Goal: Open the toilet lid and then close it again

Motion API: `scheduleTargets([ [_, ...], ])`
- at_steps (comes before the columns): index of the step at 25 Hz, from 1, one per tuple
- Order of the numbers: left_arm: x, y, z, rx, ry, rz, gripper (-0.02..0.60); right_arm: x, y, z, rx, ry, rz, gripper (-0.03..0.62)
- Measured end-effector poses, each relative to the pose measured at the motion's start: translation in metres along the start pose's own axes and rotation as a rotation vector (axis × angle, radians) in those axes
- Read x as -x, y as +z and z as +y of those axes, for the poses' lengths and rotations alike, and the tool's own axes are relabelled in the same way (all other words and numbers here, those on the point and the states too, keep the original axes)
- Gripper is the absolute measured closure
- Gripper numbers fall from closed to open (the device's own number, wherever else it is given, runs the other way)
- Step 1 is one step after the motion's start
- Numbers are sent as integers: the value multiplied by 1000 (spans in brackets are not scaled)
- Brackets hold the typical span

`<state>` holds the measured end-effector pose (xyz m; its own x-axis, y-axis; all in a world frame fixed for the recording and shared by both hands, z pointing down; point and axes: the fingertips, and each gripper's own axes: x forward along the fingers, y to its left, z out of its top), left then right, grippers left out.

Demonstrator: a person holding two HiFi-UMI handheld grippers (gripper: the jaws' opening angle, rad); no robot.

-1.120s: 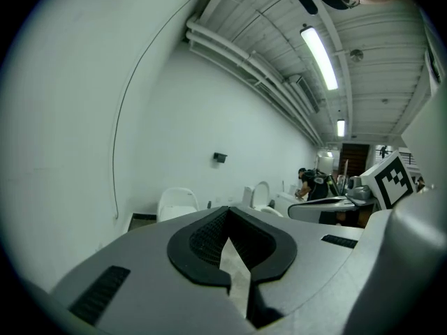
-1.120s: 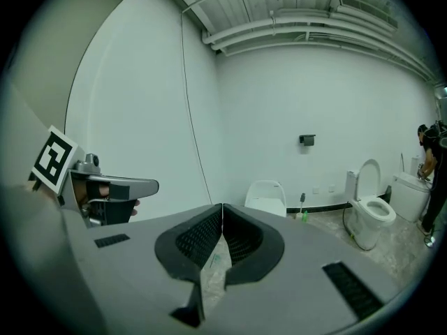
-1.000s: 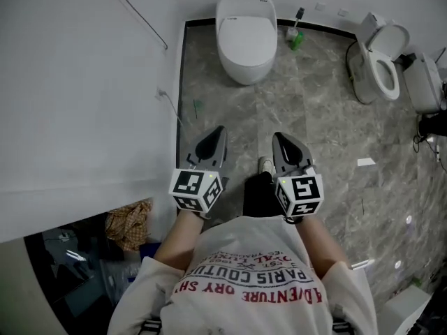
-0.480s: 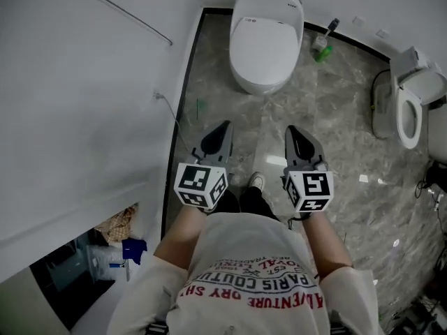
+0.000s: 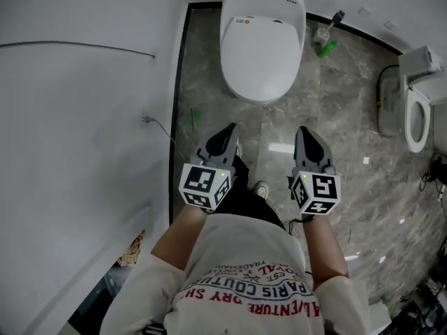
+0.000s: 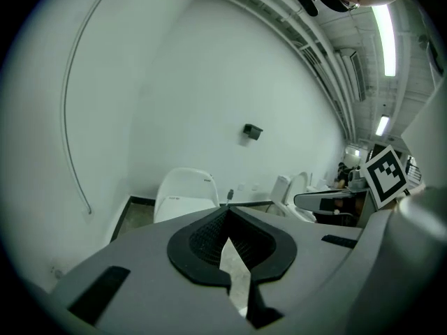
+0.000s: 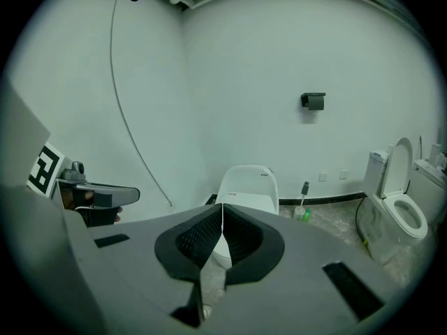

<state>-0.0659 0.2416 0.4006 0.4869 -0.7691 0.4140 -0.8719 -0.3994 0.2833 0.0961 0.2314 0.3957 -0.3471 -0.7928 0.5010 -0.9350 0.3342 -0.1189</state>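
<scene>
A white toilet (image 5: 262, 44) stands against the far wall with its lid (image 5: 260, 54) down; it also shows in the left gripper view as the toilet (image 6: 185, 194) and in the right gripper view as the toilet (image 7: 248, 190). My left gripper (image 5: 229, 130) and right gripper (image 5: 305, 132) are held side by side in front of me, short of the toilet bowl, both pointing at it. Each is shut with nothing between its jaws. In the gripper views the left gripper (image 6: 227, 211) and the right gripper (image 7: 222, 208) show closed pads.
A white wall (image 5: 84, 117) runs along the left, with a thin cable (image 5: 164, 128) at its foot. A toilet brush and green bottle (image 5: 326, 42) stand right of the toilet. A second toilet (image 5: 415, 107) with raised lid is at the right. The floor (image 5: 349, 145) is grey marble tile.
I have walked toward the toilet; it is now closer and larger in the head view. Both grippers stayed shut and side by side.
</scene>
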Motion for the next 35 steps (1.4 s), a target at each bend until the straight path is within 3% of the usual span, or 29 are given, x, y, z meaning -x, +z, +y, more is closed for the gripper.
scheduleTargets([
  [7, -88, -27, 55, 30, -64, 90, 575, -88, -21, -16, -47, -18, 63, 580],
  [12, -145, -104, 95, 75, -44, 192, 575, -165, -85, -25, -121, 16, 132, 579],
  [18, -199, -210, 124, 250, -28, 258, 569, -245, -191, -26, -217, 42, 211, 579],
  [24, -234, -277, 134, 415, -67, 278, 456, -283, -276, -30, -289, 33, 282, 578],
  [30, -256, -324, 141, 372, -90, 368, 446, -304, -324, -34, -276, 31, 332, 577],
  [35, -275, -333, 141, 249, -100, 413, 446, -318, -331, -39, -237, 3, 352, 577],
])
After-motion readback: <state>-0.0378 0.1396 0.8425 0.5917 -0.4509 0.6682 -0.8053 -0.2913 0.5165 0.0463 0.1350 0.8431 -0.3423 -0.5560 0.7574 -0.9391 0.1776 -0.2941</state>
